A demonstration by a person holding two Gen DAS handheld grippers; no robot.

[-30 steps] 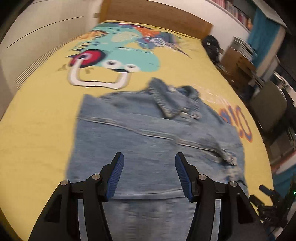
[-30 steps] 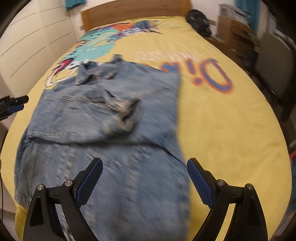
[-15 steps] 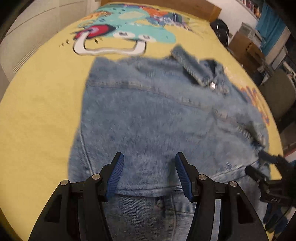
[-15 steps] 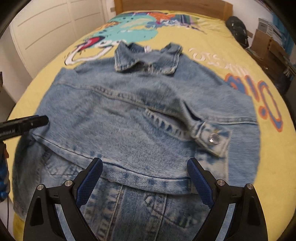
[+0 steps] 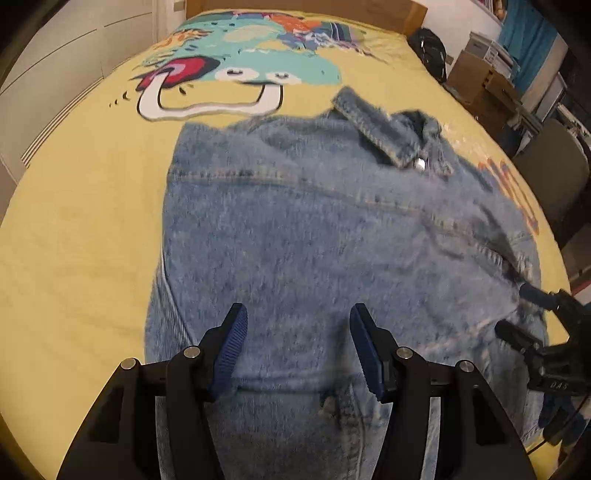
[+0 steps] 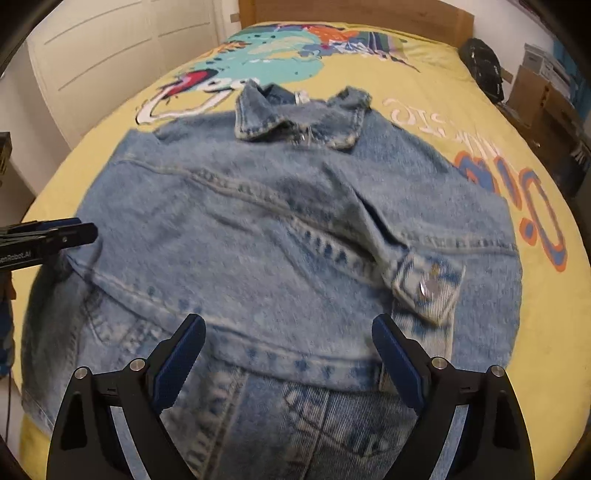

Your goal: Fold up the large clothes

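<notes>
A light blue denim jacket (image 5: pixel 314 229) (image 6: pixel 258 229) lies flat on the yellow bed cover (image 5: pixel 74 221), collar (image 6: pixel 299 114) toward the headboard. One sleeve is folded across the body, and its buttoned cuff (image 6: pixel 428 288) rests at the right. My left gripper (image 5: pixel 297 343) hovers open over the jacket's lower left part, nothing between its blue pads. My right gripper (image 6: pixel 288 354) stands wide open above the folded sleeve's lower edge, also empty. Each gripper shows at the edge of the other's view: the right gripper (image 5: pixel 546 332) and the left gripper (image 6: pixel 48 240).
A wooden headboard (image 6: pixel 351 14) closes the far end of the bed. White wardrobe doors (image 6: pixel 110 48) run along the left. A black backpack (image 6: pixel 484 70), cardboard boxes (image 6: pixel 532 92) and a chair (image 5: pixel 550 173) stand along the right side.
Both grippers have come down closer to the jacket. The right one swung left from the bed's bare yellow side to above the jacket's middle. The jaws have kept their width.
</notes>
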